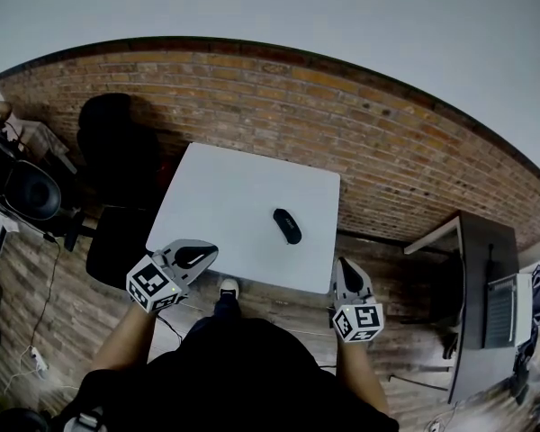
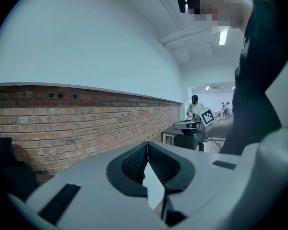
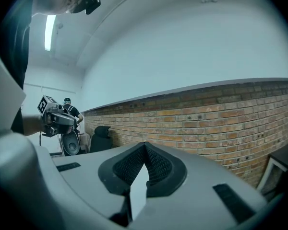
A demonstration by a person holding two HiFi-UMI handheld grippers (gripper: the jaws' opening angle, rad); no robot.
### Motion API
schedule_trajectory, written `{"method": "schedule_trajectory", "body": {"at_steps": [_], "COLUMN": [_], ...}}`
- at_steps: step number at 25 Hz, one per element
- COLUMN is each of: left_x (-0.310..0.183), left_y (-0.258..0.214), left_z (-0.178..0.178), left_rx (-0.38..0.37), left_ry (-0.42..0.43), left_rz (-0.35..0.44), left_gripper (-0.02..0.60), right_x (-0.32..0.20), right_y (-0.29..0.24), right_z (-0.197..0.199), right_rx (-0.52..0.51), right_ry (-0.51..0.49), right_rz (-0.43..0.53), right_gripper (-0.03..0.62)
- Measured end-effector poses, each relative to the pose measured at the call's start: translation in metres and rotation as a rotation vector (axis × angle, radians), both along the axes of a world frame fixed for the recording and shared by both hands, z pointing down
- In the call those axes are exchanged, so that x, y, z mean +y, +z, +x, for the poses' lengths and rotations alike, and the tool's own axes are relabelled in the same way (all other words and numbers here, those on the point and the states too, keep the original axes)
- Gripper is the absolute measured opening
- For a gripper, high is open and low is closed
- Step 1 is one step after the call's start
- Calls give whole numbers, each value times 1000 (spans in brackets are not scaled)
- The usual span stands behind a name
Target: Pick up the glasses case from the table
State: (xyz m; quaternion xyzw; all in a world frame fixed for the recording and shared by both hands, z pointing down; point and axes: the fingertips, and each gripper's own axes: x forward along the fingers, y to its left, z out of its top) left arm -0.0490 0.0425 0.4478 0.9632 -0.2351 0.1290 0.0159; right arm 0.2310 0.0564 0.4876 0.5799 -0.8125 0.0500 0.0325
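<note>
Lying on white table (image 1: pixel 225 187), black oval glasses case (image 1: pixel 287 225)

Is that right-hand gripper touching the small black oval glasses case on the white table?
Apart. The head view shows bare white table between the right gripper and the black glasses case.

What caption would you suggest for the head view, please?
Left gripper and right gripper hover at the white table's near edge; glasses case lies untouched.

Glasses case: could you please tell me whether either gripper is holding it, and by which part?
Nothing is held. The left gripper and right gripper are both shut and empty; the glasses case lies untouched on the table.
</note>
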Motion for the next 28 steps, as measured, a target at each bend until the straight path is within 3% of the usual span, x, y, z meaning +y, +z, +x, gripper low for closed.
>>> {"method": "schedule_trajectory", "body": {"at_steps": [12,19,28], "left_x": [-27,-55,-102], "left_y": [10,14,23], "left_z": [-11,-4,-11], "left_rx": [4,3,-14], "left_ry": [-6,22,30], "left_rz": [-57,-26,-58], "left_gripper": [12,12,12], "right_x": [-23,-47,-83], "right_y": [5,8,17], "right_z": [-2,2,-4], "right_rx": [-8,-3,-14], "right_ry": [29,57,75], "right_rz": [-15,-25,-50], "right_gripper": [15,15,15]}}
